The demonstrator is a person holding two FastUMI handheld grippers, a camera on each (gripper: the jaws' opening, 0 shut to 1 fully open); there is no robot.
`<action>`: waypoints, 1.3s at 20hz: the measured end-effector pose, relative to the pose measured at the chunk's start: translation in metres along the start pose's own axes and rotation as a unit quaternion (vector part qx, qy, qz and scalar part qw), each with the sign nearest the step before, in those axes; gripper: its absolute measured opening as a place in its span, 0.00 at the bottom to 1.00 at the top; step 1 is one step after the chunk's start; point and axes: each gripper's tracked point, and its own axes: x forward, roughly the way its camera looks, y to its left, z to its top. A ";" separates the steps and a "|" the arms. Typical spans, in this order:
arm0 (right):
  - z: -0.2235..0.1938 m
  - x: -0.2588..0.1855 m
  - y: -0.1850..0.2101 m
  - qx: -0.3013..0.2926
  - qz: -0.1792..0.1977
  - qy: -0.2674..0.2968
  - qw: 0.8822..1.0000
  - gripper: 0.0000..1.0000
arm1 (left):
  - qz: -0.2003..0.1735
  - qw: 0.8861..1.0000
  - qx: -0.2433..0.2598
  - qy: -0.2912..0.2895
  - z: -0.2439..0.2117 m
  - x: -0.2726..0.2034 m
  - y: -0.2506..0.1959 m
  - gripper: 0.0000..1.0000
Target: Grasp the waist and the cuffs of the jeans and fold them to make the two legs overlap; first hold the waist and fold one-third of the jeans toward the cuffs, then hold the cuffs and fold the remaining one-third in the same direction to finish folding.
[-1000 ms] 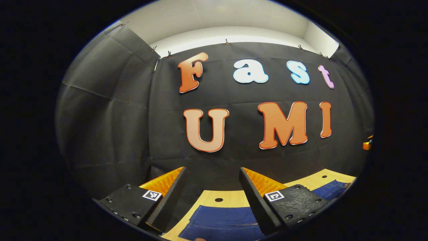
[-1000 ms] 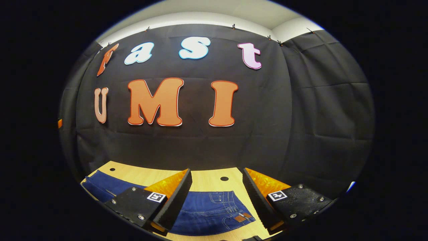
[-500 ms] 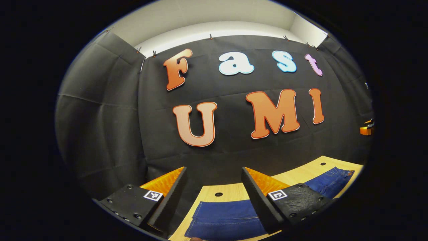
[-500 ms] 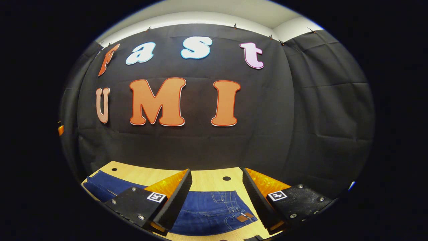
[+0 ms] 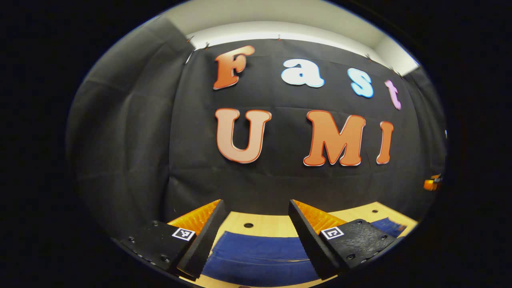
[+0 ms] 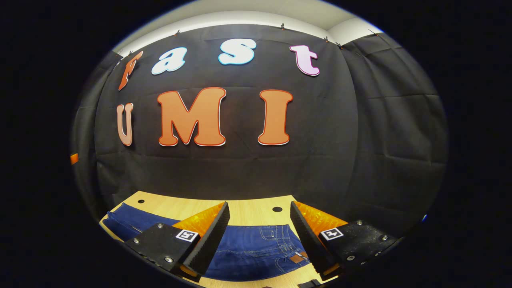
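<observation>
While you hold both tools above the jeans (image 6: 256,252), neither one grips anything. Nearest in the left gripper view, your left gripper (image 5: 256,236) has its two fingers spread wide apart, and the plain blue denim of the jeans shows in the gap between them, lower down and untouched. Nearest in the right gripper view, your right gripper (image 6: 258,236) is likewise spread wide, with the waist end of the jeans below the gap; a small brown patch (image 6: 296,259) sits on the denim just beside the right finger. The jeans lie flat on a light wooden table (image 6: 248,214), running off toward the left of that view. Beyond the jeans, bare tabletop carries small dark round holes (image 6: 277,209). Past the table's far edge hangs the black cloth wall (image 6: 320,160).
</observation>
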 end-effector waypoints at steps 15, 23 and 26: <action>-0.037 0.046 0.069 0.007 0.068 0.071 0.995 0.95 | 0.249 0.775 -0.494 0.306 -0.339 -0.042 0.181 0.98; -0.044 0.050 0.044 -0.002 0.039 0.093 0.995 0.95 | 0.268 0.769 -0.469 0.343 -0.372 0.017 0.195 0.98; -0.048 0.052 0.032 0.013 0.026 0.099 0.995 0.95 | 0.260 0.771 -0.472 0.338 -0.367 0.026 0.194 0.97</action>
